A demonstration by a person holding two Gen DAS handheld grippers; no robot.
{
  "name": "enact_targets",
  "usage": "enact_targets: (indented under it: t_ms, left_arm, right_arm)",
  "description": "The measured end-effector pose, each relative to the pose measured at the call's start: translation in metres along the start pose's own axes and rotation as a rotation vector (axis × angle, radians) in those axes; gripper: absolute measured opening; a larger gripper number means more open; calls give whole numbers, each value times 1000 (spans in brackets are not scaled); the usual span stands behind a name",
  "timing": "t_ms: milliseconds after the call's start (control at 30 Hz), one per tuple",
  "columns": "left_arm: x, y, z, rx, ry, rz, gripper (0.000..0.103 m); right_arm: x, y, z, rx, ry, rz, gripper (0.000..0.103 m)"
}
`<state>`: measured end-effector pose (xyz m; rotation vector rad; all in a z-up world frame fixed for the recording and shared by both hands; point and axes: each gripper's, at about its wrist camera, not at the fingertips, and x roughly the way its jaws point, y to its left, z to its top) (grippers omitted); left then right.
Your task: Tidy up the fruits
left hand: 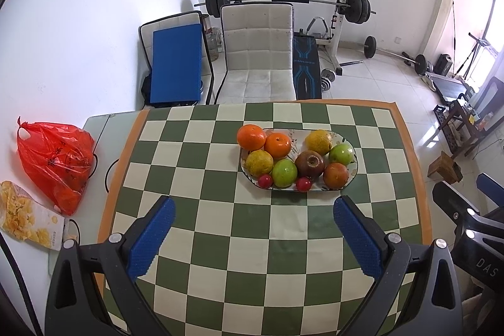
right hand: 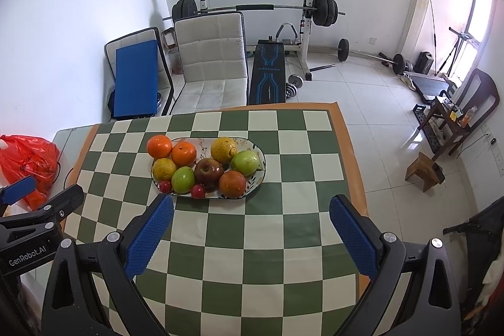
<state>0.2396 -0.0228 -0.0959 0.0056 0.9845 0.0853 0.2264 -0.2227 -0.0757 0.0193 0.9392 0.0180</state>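
An oval patterned plate [left hand: 352,173] [right hand: 260,175] sits on the green-and-cream checkered cloth [left hand: 252,241] [right hand: 252,241]. It holds several fruits: oranges [left hand: 251,137] [right hand: 159,146], yellowish citrus [left hand: 318,142] [right hand: 223,149], green apples [left hand: 284,173] [right hand: 245,162], a dark red apple [left hand: 310,163] [right hand: 208,172] and two small red fruits [left hand: 303,184] [right hand: 198,191]. My left gripper [left hand: 253,207] hangs open above the cloth, short of the plate. My right gripper [right hand: 252,207] is also open, with the plate ahead to its left. Nothing is between either pair of fingers.
A red plastic bag [left hand: 55,162] [right hand: 30,166] and a snack packet [left hand: 26,216] lie on the bare tabletop left of the cloth. White chairs [left hand: 256,52] [right hand: 211,59] stand beyond the far edge. Weight equipment [left hand: 283,2] lines the back wall. The table's right edge drops to tiled floor.
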Motion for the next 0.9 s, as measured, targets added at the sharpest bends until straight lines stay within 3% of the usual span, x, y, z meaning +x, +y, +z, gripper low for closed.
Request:
enact_targets:
  t_ms: [900]
  left_arm:
    - [-5,-5,-2,4,-31,-10,103]
  right_arm:
    - [-3,-2,0,-1,-10,-3,102]
